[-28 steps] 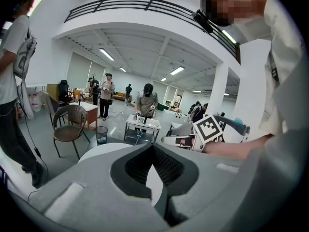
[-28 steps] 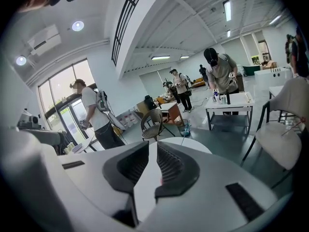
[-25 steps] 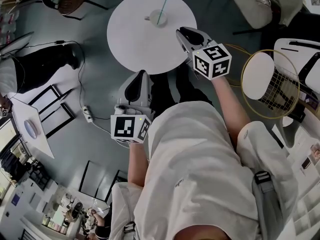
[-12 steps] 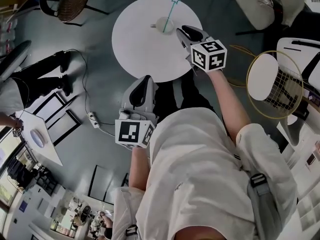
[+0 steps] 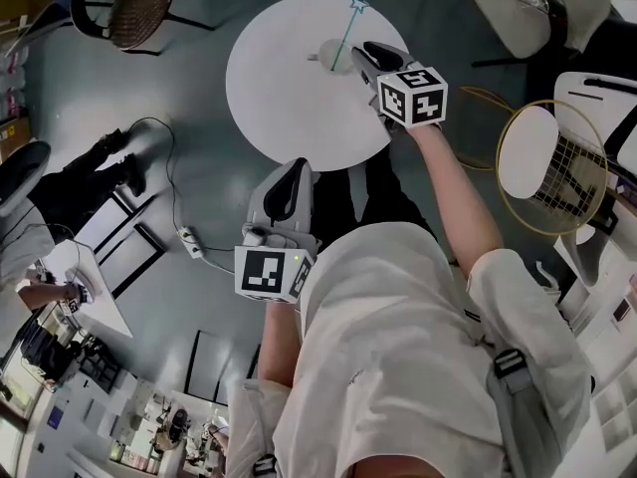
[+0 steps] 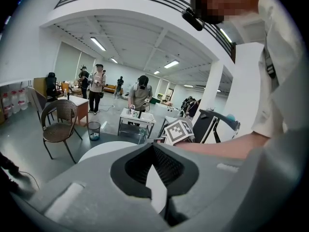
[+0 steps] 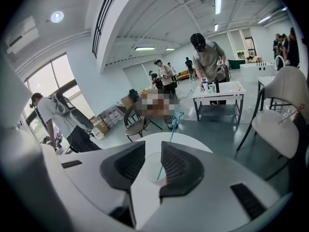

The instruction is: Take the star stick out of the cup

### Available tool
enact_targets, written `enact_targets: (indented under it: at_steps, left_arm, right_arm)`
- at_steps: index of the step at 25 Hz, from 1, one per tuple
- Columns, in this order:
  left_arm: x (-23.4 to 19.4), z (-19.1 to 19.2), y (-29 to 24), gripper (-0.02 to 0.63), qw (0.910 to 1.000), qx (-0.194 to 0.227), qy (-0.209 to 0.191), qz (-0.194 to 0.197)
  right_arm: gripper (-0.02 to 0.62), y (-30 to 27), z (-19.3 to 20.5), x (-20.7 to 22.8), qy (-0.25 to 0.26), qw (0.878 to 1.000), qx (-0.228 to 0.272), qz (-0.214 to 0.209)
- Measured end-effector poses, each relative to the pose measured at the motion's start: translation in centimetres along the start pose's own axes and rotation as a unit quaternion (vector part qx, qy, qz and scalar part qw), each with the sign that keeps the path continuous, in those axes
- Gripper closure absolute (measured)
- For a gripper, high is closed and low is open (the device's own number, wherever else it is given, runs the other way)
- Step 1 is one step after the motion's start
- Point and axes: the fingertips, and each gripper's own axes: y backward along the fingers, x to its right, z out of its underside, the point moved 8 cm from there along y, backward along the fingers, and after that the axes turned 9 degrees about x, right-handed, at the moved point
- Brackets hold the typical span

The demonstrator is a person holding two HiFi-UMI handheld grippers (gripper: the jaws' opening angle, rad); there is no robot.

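Hovering just beside the cup (image 5: 326, 56), right tongs (image 5: 364, 54) are spread and empty, with the star stick (image 5: 346, 36) leaning in the cup on the round surface (image 5: 279, 98). Left tongs (image 5: 287, 175) are clenched on nothing. Risk: an off-centre pinch could tip the cup.

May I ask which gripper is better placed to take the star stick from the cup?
Right. The right gripper is beside the cup, jaws apart, the star stick lined up in their gap; the left gripper hangs back by the table edge.
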Motion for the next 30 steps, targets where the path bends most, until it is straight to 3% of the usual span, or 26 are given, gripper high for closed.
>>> enact_targets:
  at_steps: [24, 30]
  left_arm:
    - [-4.4, 1.3, 3.0, 0.598, 0.9992, -0.009, 0.022, -0.033]
    - [-5.0, 1.3, 3.3, 0.598, 0.9990, -0.008, 0.024, -0.035]
  right_arm:
    - [0.508, -7.3, 2.7, 2.4, 0.009, 0.998, -0.052, 0.046]
    - [0.537, -8.1, 3.0, 2.8, 0.014, 0.996, -0.059, 0.060]
